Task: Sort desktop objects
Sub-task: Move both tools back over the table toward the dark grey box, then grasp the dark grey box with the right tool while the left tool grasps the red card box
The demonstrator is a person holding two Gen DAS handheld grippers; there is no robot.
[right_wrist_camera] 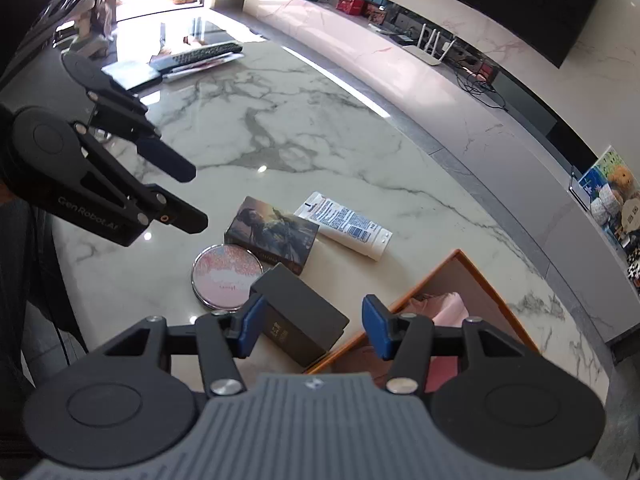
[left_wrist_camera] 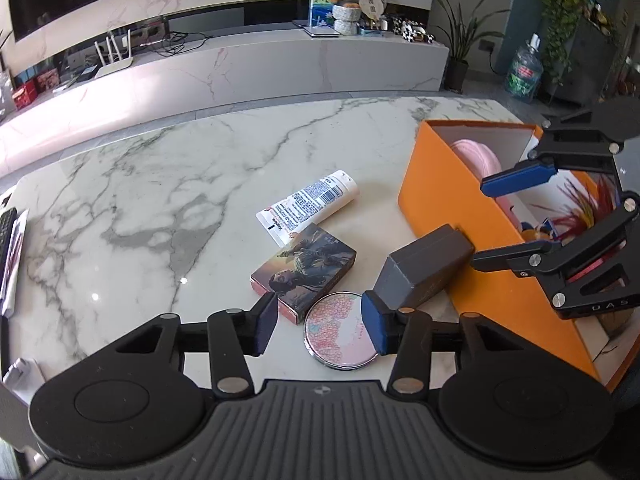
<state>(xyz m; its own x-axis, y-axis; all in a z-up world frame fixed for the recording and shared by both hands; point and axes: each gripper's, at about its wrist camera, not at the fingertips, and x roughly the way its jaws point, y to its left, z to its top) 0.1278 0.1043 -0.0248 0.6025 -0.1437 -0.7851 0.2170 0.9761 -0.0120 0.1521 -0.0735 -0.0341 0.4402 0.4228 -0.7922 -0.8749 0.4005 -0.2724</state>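
On the marble table (left_wrist_camera: 160, 184) lie a white tube (left_wrist_camera: 308, 206), a picture-printed card box (left_wrist_camera: 304, 272), a round pink compact (left_wrist_camera: 340, 330) and a dark grey box (left_wrist_camera: 424, 268) leaning against the orange box (left_wrist_camera: 440, 200). My left gripper (left_wrist_camera: 320, 328) is open and empty, low over the compact. My right gripper (right_wrist_camera: 312, 330) is open and empty above the grey box (right_wrist_camera: 300, 316) and the orange box's edge (right_wrist_camera: 416, 292). Each gripper also shows in the other's view: the right one (left_wrist_camera: 492, 224), the left one (right_wrist_camera: 196, 196).
The orange box holds a pink item (left_wrist_camera: 478, 158) and colourful items (left_wrist_camera: 576, 216). A remote (right_wrist_camera: 200, 54) and papers lie at the table's far end. A marble TV bench (left_wrist_camera: 240, 64) with a router (left_wrist_camera: 114, 58) stands beyond the table.
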